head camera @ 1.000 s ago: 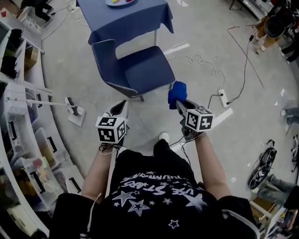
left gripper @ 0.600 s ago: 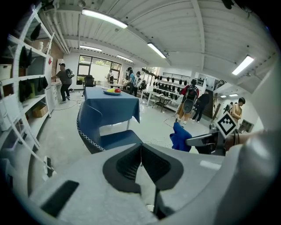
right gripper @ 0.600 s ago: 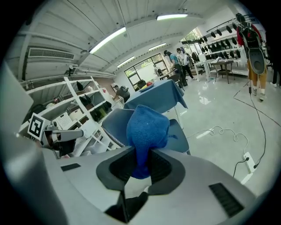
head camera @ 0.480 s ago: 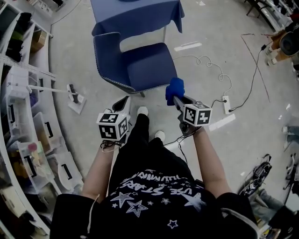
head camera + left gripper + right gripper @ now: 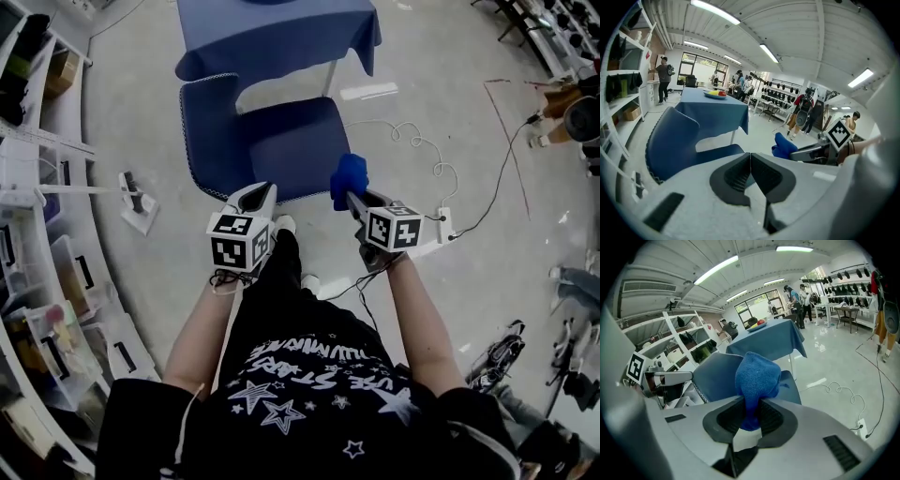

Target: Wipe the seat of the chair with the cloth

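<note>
A blue chair [image 5: 281, 141] stands on the floor in front of me, its seat [image 5: 295, 155] facing me and its back [image 5: 208, 131] to the left. My right gripper [image 5: 351, 197] is shut on a bunched blue cloth [image 5: 350, 180], held just off the seat's near right corner. From the right gripper view the cloth [image 5: 757, 380] bulges up between the jaws, with the chair [image 5: 715, 376] behind it. My left gripper [image 5: 258, 199] hangs shut and empty over the seat's near edge. The left gripper view has the chair [image 5: 675, 143] and the cloth [image 5: 783, 145] ahead.
A table under a blue cloth [image 5: 272, 33] stands just beyond the chair. White shelving with bins [image 5: 42, 234] curves along the left. A power strip [image 5: 444, 223] and its cables [image 5: 417, 150] lie on the floor to the right. People stand far off.
I have stepped closer to the chair. Both grippers now sit at the seat's near edge, the left one raised and moved forward. The cloth stays clamped in the right gripper.
</note>
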